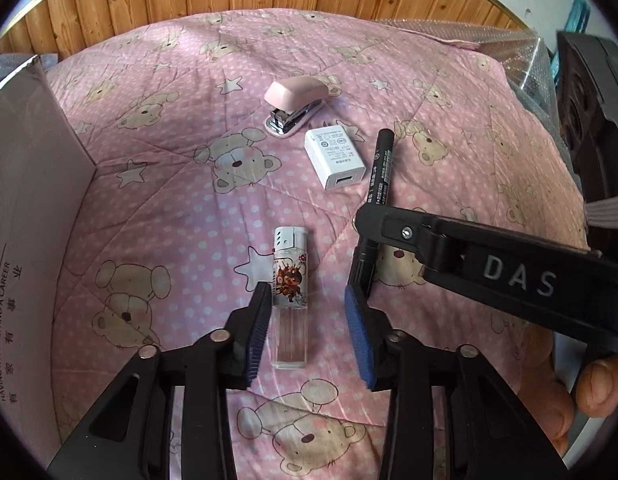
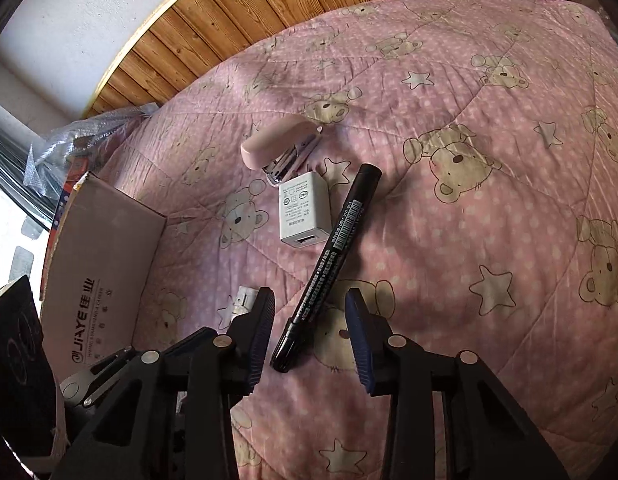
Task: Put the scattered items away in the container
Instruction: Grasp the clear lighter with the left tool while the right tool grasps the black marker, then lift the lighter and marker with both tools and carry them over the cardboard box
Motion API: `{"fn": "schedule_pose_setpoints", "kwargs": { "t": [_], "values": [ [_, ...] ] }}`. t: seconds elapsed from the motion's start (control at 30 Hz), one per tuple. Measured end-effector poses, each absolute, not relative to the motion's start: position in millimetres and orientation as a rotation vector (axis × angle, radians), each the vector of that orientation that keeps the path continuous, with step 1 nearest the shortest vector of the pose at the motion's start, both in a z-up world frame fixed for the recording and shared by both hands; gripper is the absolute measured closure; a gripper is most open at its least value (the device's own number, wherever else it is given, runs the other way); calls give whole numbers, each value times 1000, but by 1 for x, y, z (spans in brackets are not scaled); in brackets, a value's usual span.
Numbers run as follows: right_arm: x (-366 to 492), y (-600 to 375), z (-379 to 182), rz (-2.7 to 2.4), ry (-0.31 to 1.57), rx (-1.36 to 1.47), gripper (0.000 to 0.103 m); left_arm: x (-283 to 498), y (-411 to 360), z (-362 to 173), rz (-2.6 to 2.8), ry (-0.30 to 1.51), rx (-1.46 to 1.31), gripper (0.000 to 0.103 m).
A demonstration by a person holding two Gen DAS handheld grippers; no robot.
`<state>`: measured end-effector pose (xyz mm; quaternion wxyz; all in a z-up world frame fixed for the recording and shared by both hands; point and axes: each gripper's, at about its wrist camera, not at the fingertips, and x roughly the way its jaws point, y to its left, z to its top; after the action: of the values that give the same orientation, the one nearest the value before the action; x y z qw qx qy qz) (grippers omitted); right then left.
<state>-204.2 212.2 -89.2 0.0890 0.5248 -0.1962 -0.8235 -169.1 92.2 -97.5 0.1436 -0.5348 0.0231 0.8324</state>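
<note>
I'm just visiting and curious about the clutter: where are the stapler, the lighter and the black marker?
pink stapler (image 1: 295,89), left wrist view, on its pink top cover.
lighter (image 1: 290,276), left wrist view, on its printed label.
black marker (image 2: 337,246), right wrist view, on the mid barrel.

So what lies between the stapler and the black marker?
The white USB charger, touching neither visibly; clearest in the right wrist view, between stapler and marker.

On the pink bear-print quilt (image 1: 181,184), a clear-bodied lighter with a cartoon label (image 1: 290,296) lies between the left gripper's (image 1: 309,332) parted blue pads, untouched. Beyond the lighter sit a white USB charger block (image 1: 335,158) and a pink stapler (image 1: 295,104). Right of the lighter lies a black marker pen (image 1: 379,172), the right gripper (image 1: 361,264) over its near end; a cardboard box (image 1: 33,208) stands left.
</note>
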Motion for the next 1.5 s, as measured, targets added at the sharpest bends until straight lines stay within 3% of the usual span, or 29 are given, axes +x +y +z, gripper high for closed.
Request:
{"fn": "schedule_pose_setpoints", "kwargs": {
  "t": [0.17,0.3,0.37,0.5,0.83,1.5],
  "values": [
    [-218,201,-95,-2470,-476,1560,69,-168,92,-101,2423,79,-1509,84],
    [-222,203,-99,-2475,-472,1563,87,-167,86,-102,2422,28,-1485,84],
    [-221,214,-102,-2453,-569,1560,89,-166,82,-101,2413,-10,-1486,85],
    [-210,221,-91,-2469,-625,1532,89,-162,74,-92,2421,-70,-1487,85],
    [-167,212,-69,-2486,-645,1490,89,-135,65,-62,2515,15,-1445,85],
    [-93,189,-52,-2467,-642,1454,89,-65,32,-12,2607,-37,-1335,85]
  ]
}}
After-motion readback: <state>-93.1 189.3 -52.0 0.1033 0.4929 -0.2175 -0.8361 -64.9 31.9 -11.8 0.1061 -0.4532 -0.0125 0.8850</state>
